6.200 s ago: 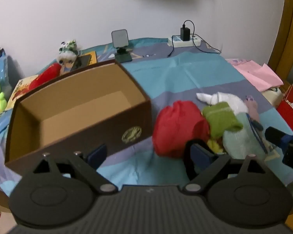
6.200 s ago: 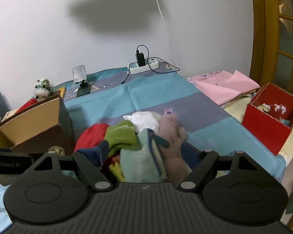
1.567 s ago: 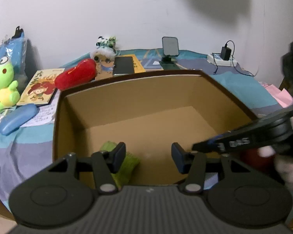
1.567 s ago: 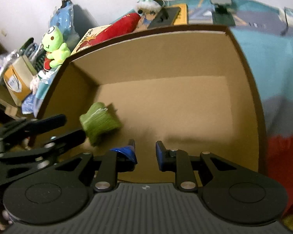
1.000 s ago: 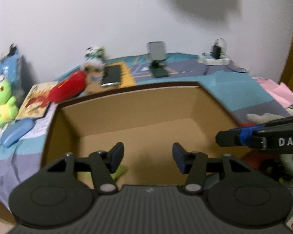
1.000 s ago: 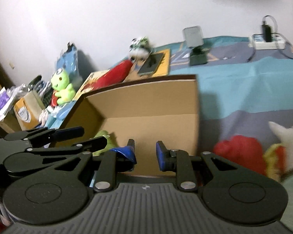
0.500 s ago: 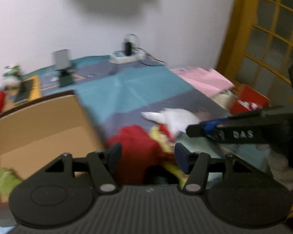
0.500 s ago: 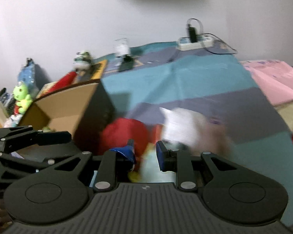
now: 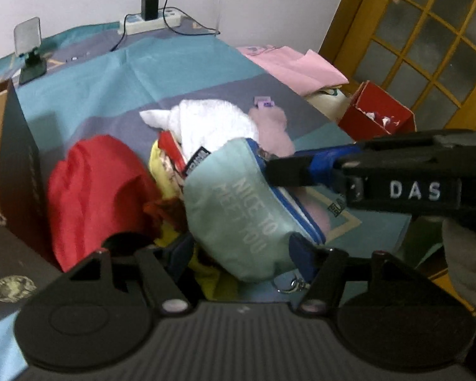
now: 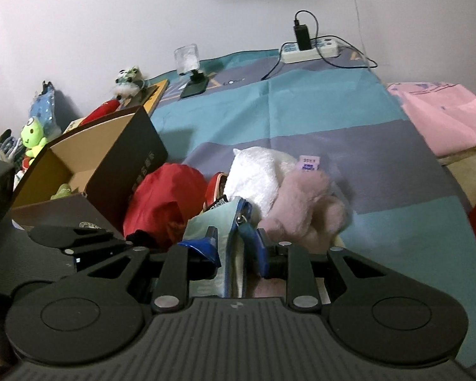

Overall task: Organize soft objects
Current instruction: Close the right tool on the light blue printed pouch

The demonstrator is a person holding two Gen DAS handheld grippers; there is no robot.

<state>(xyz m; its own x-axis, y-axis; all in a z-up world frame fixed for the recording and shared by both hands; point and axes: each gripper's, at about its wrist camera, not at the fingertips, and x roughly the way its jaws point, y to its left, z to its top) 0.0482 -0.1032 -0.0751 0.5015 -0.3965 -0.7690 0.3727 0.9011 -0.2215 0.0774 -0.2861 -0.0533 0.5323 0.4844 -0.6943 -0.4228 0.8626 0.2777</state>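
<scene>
Left gripper (image 9: 241,250): black plastic, ribbed housing, two round discs, silver screws, blue pads. Right gripper (image 10: 236,249): same build, white "DAS" on side. Hand (image 9: 468,262) wears pale glove.

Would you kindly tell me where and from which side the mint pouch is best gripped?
Probably across its padded body, coming down from above and the near side. The mint pouch lies on top of the pile, printed face up, bulging free of the red bundle. The left tongs are opening astride its near end.
</scene>
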